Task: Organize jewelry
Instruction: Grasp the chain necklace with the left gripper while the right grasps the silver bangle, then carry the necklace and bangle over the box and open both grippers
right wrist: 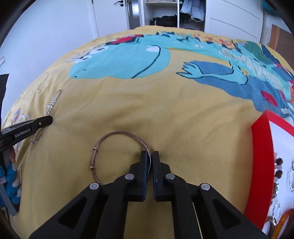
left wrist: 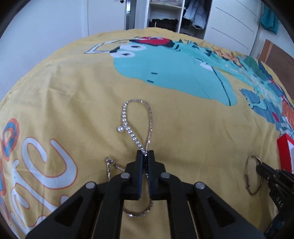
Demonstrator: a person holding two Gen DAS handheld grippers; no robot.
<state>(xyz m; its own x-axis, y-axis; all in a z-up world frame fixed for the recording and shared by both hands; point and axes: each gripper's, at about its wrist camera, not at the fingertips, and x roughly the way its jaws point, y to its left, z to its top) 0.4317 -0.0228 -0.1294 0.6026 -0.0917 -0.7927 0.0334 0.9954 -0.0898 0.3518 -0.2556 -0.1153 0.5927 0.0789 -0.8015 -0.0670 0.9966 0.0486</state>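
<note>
A rhinestone and pearl necklace (left wrist: 126,121) lies looped on the yellow bedspread (left wrist: 82,95). My left gripper (left wrist: 145,153) is shut on the necklace where its strands cross; it also shows in the right wrist view (right wrist: 48,119), with the necklace (right wrist: 53,100) beyond its tip. A thin bronze bangle (right wrist: 114,135) lies on the spread. My right gripper (right wrist: 150,154) is shut on the bangle's right side. In the left wrist view the bangle (left wrist: 248,174) and the right gripper (left wrist: 261,168) sit at the right.
A red-rimmed white tray (right wrist: 261,161) holding several jewelry pieces lies at the right, also seen in the left wrist view (left wrist: 284,152). A thin silver chain (left wrist: 109,168) lies left of my left gripper. An open wardrobe (left wrist: 165,16) stands beyond the bed.
</note>
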